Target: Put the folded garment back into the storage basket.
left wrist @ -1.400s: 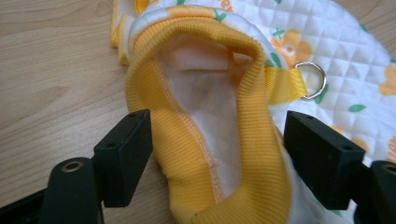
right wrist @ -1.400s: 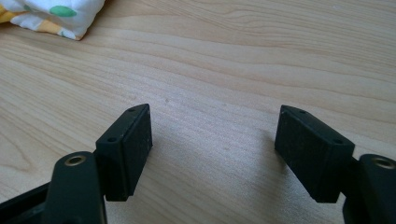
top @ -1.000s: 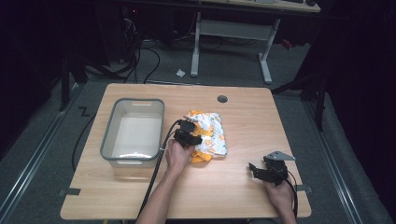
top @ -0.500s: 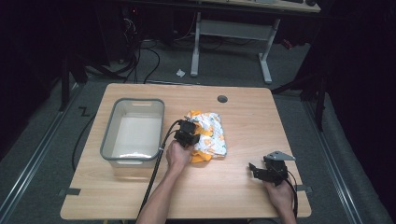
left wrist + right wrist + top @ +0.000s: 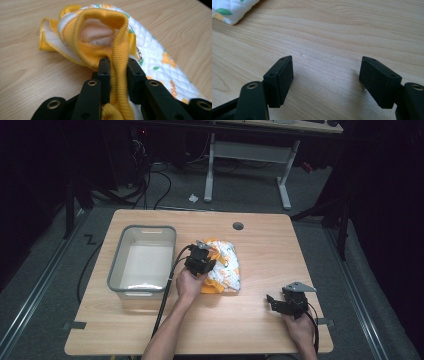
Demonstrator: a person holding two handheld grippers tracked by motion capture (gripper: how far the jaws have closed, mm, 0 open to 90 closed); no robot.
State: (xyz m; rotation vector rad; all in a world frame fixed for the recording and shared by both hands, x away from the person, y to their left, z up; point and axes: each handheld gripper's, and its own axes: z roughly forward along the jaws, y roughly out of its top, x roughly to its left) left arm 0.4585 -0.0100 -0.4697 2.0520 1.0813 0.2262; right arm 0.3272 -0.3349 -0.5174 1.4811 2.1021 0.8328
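Dark floor, trailing cables and the white legs of a second desk (image 5: 245, 157) frame a pale wooden table (image 5: 260, 330), seen from above. On its left side stands a clear plastic bin (image 5: 116, 270) with a white floor. Just right of the bin lies a small quilted garment (image 5: 227, 270), white with orange and green print and orange trim, bunched near the table's middle. A person's left forearm reaches in from the bottom edge, the hand carrying the left gripper (image 5: 204, 255) over the garment's near-left edge, a black cable running back along the arm. Well apart, near the table's lower right corner, the other hand holds the right gripper (image 5: 274, 301) low over bare wood, a grey three-cornered plate on top. A round grommet hole (image 5: 238, 226) marks the far edge.

From the left gripper's camera, the two black jaws have just been closing and now pinch a ribbed orange band (image 5: 117, 75) of the garment between their pads. The band loops upward into an open collar or cuff, with white lining inside. The printed quilting runs away to the right across the wood grain.

From the right gripper's camera, the jaws stand wide apart with nothing between them, bare table beneath. A corner of the white quilted garment (image 5: 233, 10) lies at the upper left, well clear of the pads.
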